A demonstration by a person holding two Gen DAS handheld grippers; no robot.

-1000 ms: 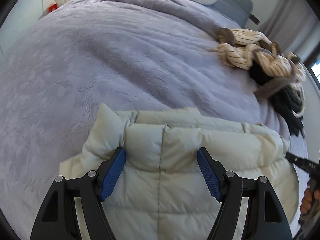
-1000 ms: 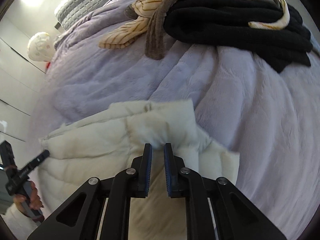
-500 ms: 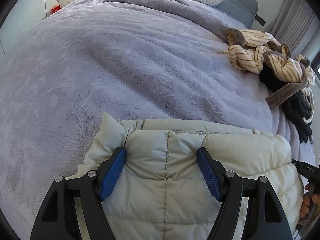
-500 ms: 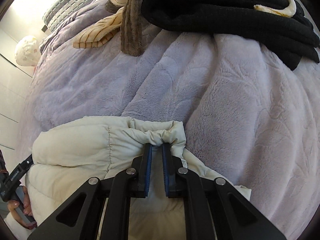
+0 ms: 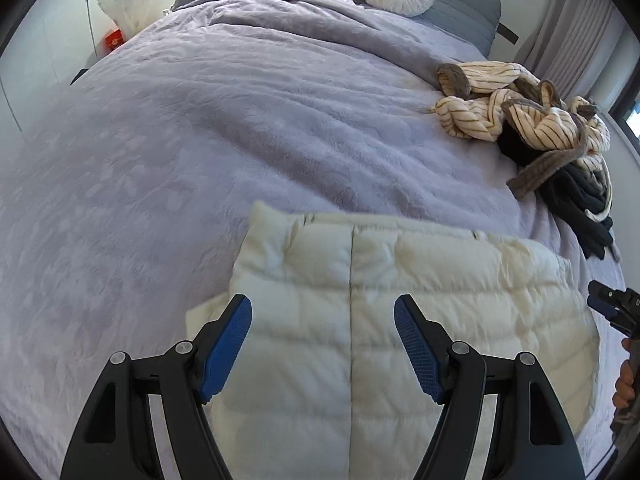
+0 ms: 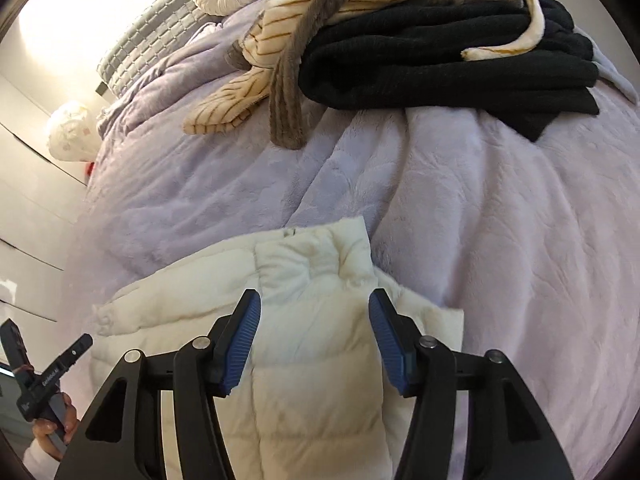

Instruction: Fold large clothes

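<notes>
Cream puffer jacket [image 5: 380,320] is laid folded at the near edge of the lavender bed [image 5: 200,140]. Left gripper [image 5: 323,344] is held released above it; right gripper [image 6: 314,340] jaws are opening, nothing gripped.

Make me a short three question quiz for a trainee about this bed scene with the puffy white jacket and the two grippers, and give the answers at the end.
1. True or false: the right gripper is clamped on the white jacket.
2. What lies on top of the black clothes? A) a striped cream garment B) a red towel C) a pair of jeans
3. Fill in: the jacket lies on a ______ blanket.

Key
1. False: its jaws are opening, with the jacket below them but not pinched.
2. A, the striped cream garment.
3. Purple (lilac).
</notes>
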